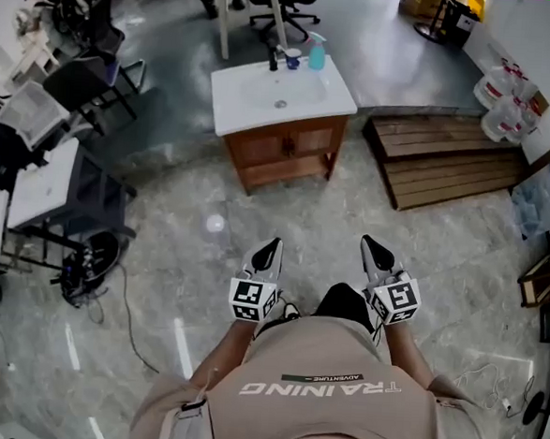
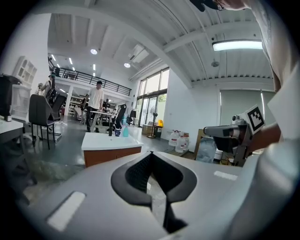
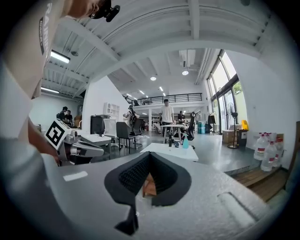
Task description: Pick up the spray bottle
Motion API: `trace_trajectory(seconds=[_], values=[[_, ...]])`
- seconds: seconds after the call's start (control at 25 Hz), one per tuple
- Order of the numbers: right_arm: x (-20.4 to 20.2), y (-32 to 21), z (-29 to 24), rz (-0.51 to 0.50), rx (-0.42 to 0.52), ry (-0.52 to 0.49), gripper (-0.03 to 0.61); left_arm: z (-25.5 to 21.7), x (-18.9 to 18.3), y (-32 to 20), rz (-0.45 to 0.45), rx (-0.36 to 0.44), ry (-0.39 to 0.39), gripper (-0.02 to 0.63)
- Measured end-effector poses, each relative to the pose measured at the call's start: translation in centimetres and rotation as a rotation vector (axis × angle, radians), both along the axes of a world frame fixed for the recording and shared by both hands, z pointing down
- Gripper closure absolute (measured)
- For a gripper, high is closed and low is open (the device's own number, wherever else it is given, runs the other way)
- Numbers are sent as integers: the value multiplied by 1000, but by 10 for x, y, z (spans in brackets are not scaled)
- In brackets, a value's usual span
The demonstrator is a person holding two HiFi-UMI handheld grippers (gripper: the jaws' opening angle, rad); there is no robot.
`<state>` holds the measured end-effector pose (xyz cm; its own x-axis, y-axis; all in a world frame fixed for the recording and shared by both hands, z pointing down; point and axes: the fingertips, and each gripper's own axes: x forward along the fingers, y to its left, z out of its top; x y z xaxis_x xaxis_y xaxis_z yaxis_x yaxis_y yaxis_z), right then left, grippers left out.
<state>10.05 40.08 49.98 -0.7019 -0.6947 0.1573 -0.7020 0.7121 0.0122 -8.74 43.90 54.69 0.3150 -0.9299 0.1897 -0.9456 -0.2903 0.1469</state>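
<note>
The teal spray bottle (image 1: 317, 54) stands at the back right of a white sink top (image 1: 254, 109) on a wooden cabinet, far ahead of me. It shows small in the left gripper view (image 2: 125, 131) and the right gripper view (image 3: 185, 142). My left gripper (image 1: 268, 254) and right gripper (image 1: 376, 254) are held side by side close to my body, well short of the cabinet, pointing toward it. Both have their jaws shut with nothing between them, as the left gripper (image 2: 151, 154) and right gripper (image 3: 149, 154) show in their own views.
A cup and a dark faucet (image 1: 274, 61) stand beside the bottle. Wooden pallets (image 1: 448, 160) lie right of the cabinet, water jugs (image 1: 504, 99) behind them. Desks and chairs (image 1: 45, 151) and a floor cable (image 1: 127, 316) are at the left. A person (image 2: 96, 101) stands far back.
</note>
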Motion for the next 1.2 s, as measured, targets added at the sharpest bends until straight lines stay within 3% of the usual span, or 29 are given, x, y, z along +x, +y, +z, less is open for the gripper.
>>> trace_trajectory(seconds=[0.36,0.8,1.2], values=[[3,-20,24,18,-62,19,577,24,-4,-25,-14,-68,30,600],[4,-125,23,27,-23,-28,577,3,6,-131,50,-59,-66,600],[7,-217,41,-105,-62,-16,577,-9,30,-209,-8,-67,-48,600]])
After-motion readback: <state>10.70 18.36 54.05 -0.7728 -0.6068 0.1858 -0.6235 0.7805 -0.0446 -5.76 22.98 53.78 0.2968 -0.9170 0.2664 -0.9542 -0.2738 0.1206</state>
